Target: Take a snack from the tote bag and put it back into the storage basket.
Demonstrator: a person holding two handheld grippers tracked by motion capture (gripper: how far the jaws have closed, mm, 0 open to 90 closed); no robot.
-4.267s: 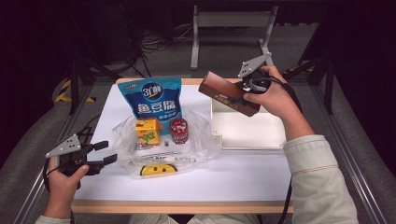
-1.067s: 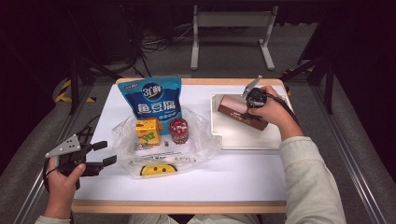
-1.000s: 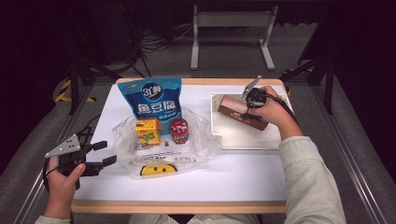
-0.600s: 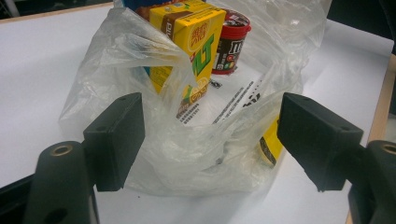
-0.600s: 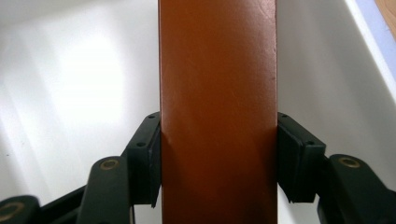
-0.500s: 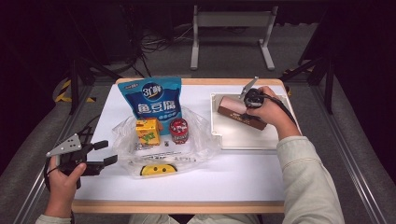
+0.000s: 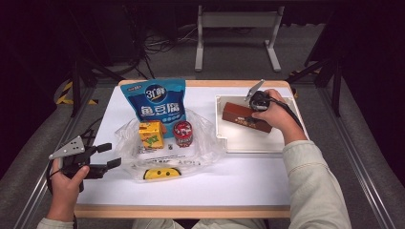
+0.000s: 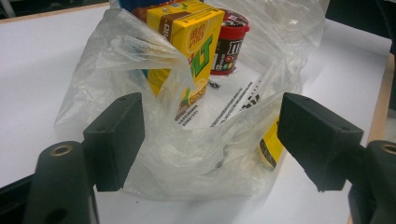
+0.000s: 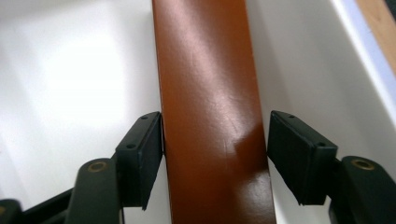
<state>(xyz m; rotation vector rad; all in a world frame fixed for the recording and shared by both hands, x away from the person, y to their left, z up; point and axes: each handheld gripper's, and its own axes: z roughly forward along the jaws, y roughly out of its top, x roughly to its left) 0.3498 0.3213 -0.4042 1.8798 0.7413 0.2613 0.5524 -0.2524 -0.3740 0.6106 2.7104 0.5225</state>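
A long brown box [image 7: 239, 116] lies in the white tray [image 7: 248, 141] at the right of the table. My right gripper [image 7: 253, 108] is over it, jaws either side of the box [image 9: 210, 116]. Those jaws have just been opening: the right gripper [image 9: 215, 135] is open, its left pad close against the box's edge, while a gap separates the right pad from the box. At the table's front left my left gripper [image 7: 109, 155] is open, with nothing held. In the left gripper view, the left gripper [image 8: 210, 135] faces the clear plastic bag [image 8: 187, 163].
The plastic bag [image 7: 203, 143] holds a yellow drink carton [image 7: 151, 134] and a red tub [image 7: 183, 133]. A blue snack pouch [image 7: 155, 99] lies behind it. A yellow smiley item [image 7: 162, 173] sits at the bag's front edge. A metal stand [image 7: 239, 28] is beyond the table.
The right hand has brought the brown box down from the air into the white tray, where it now lies flat. The left hand has stayed in place.
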